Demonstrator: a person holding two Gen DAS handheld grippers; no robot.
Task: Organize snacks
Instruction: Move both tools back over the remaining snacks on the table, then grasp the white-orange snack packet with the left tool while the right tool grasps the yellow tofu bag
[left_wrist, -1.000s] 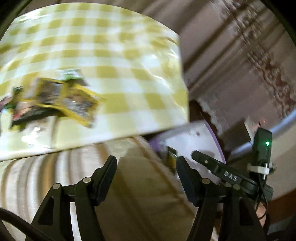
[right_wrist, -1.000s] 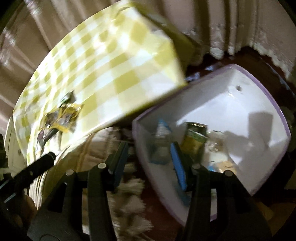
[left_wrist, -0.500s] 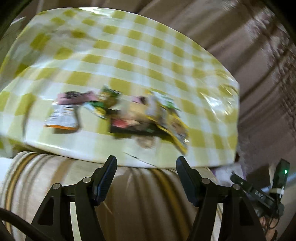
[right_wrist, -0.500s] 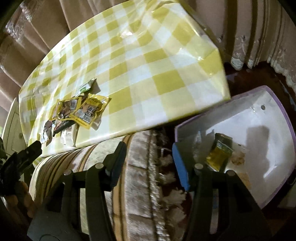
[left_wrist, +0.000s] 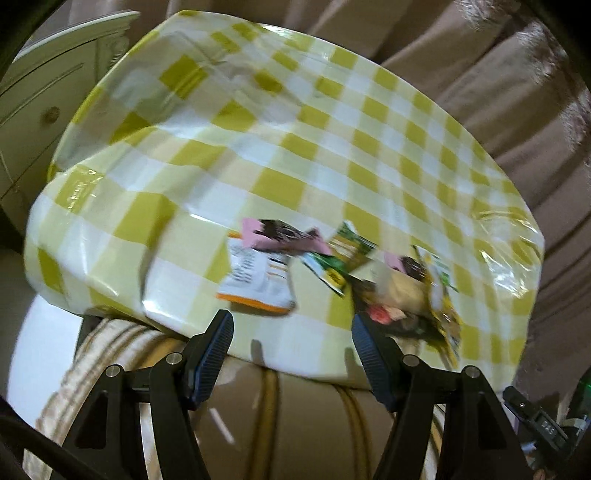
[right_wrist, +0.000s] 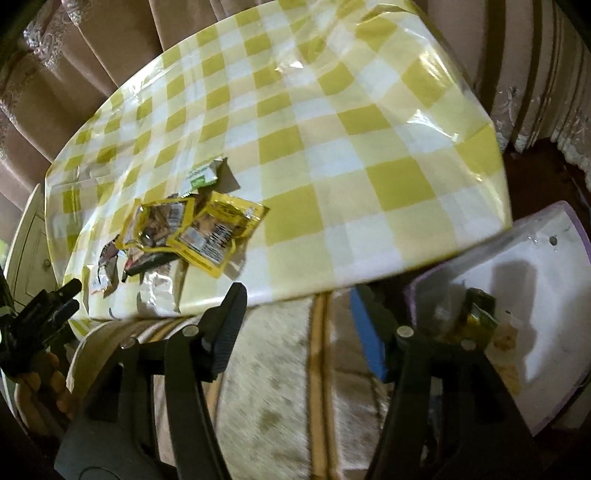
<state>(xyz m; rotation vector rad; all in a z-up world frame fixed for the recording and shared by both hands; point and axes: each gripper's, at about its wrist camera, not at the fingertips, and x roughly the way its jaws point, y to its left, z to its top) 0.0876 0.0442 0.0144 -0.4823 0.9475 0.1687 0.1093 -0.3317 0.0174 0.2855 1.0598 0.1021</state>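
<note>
Several snack packets lie near the front edge of a table with a yellow check cloth (left_wrist: 332, 147). The left wrist view shows a white-orange packet (left_wrist: 258, 284), a pink one (left_wrist: 280, 236), a green one (left_wrist: 340, 258) and a yellow heap (left_wrist: 424, 299). My left gripper (left_wrist: 291, 332) hovers open just short of them, with nothing between its fingers. In the right wrist view two yellow packets (right_wrist: 218, 229) lie left of my right gripper (right_wrist: 299, 306). Its jaws are opening and hold nothing. A white bin with a purple rim (right_wrist: 576, 236), low on the right, has a few snacks (right_wrist: 480, 321) inside.
A striped beige cushion or sofa arm (right_wrist: 295, 387) lies under the table's front edge, below both grippers. Brown curtains (left_wrist: 498, 74) hang behind the table. A white cabinet (left_wrist: 44, 92) stands to its left. The left gripper (right_wrist: 44, 310) and the hand on it show at the right wrist view's left edge.
The left gripper has swung from the table's right corner to face the snack pile. The right gripper has drawn back from over the bin toward the table edge, and its jaws have widened.
</note>
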